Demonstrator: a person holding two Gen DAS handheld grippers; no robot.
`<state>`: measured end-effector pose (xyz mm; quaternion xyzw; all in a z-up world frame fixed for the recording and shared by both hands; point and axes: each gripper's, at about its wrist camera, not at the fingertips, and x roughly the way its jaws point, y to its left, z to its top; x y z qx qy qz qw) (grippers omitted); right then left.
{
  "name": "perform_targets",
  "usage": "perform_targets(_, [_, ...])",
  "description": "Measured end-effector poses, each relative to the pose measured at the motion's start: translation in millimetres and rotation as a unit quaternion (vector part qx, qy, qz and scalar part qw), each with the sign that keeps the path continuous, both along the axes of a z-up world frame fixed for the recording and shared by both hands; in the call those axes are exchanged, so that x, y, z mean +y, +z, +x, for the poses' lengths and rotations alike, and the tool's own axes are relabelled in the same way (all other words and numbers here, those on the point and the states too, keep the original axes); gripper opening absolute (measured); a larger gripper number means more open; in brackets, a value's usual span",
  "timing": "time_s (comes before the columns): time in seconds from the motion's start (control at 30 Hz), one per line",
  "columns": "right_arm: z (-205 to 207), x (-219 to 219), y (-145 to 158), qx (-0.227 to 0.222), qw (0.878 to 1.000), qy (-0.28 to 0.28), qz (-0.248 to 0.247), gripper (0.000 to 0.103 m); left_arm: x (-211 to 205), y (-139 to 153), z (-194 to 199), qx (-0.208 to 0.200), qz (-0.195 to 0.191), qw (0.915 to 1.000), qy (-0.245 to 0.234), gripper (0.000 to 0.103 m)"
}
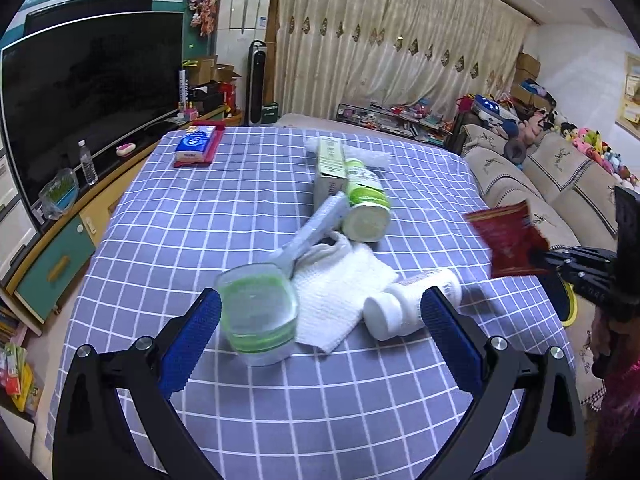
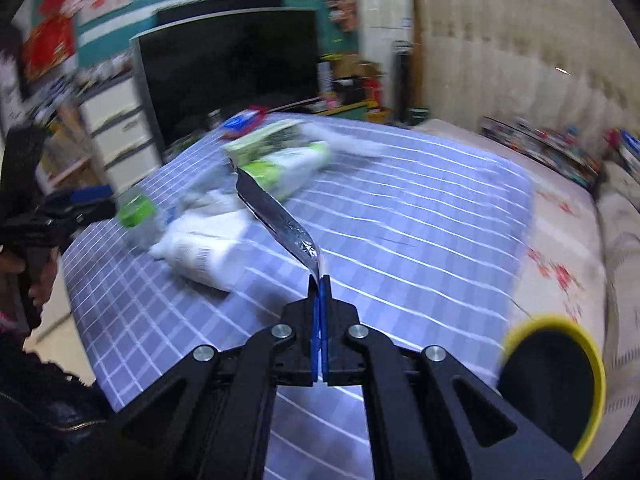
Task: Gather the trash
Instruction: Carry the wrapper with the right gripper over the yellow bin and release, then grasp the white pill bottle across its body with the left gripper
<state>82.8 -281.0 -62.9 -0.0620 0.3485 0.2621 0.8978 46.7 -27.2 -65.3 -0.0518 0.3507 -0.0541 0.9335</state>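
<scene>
Left gripper (image 1: 320,320) nearest my lens, jaws spread wide, lower centre of frame; clear green-banded cup (image 1: 257,314) touching inside of its left pad, white pill bottle (image 1: 412,302) lying just inside right pad, white napkin (image 1: 340,296) between them on checked tablecloth (image 1: 200,220). Right gripper (image 2: 319,280) pinched tight on red snack wrapper (image 1: 506,240), which I see held mid-right of frame, above table edge; yellow-rimmed bin (image 2: 554,384) lower right of right wrist view

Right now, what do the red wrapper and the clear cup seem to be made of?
Red wrapper: likely foil-lined plastic film; crinkled, and mirror-silver on its edge in the right wrist view. Clear cup: probably transparent plastic with green bands; the checked cloth shows through.
</scene>
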Motion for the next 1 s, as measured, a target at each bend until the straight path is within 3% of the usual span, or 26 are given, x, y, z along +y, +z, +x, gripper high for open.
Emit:
perform_targets(0.13, [-5.9, -64.7, 0.3, -0.001, 0.994, -0.107, 0.022, 0.000, -12.0, 0.2, 2.3, -0.001, 0.002, 0.9999, -0.016, 0.098])
perform_targets(0.37, [-2.4, -161.4, -29.0, 0.043, 0.959, -0.280, 0.007, 0.001, -34.7, 1.0, 8.4, 0.001, 0.012, 0.9992, -0.038, 0.098])
perform_targets(0.57, [18.5, -200.9, -72.0, 0.102, 0.933, -0.345, -0.004, 0.001, -48.8, -0.5, 15.3, 0.006, 0.018, 0.9985, -0.051, 0.098])
perform_targets(0.73, [35.2, -219.1, -96.0, 0.133, 0.918, -0.373, -0.004, 0.004, -58.2, -1.7, 18.2, 0.009, 0.024, 0.9979, -0.060, 0.098])
perform_targets(0.8, [39.9, -221.2, -102.2, 0.141, 0.914, -0.381, -0.005, 0.011, -60.6, -3.3, 19.1, 0.011, 0.025, 0.9977, -0.062, 0.098])
perform_targets(0.87, [42.5, -222.9, -105.1, 0.146, 0.911, -0.386, -0.004, 0.025, -63.3, -4.5, 20.9, 0.012, 0.026, 0.9975, -0.064, 0.098])
perform_targets(0.9, [41.3, -222.4, -104.9, 0.146, 0.910, -0.387, -0.004, 0.041, -64.2, -5.8, 22.4, 0.014, 0.026, 0.9974, -0.066, 0.098])
perform_targets(0.93, [40.4, -221.6, -103.6, 0.141, 0.910, -0.390, -0.005, 0.050, -64.9, -6.7, 23.1, 0.014, 0.026, 0.9973, -0.067, 0.098])
perform_targets(1.0, [36.9, -220.7, -99.3, 0.132, 0.908, -0.398, -0.014, 0.051, -67.0, -9.4, 25.0, 0.016, 0.029, 0.9970, -0.071, 0.098])
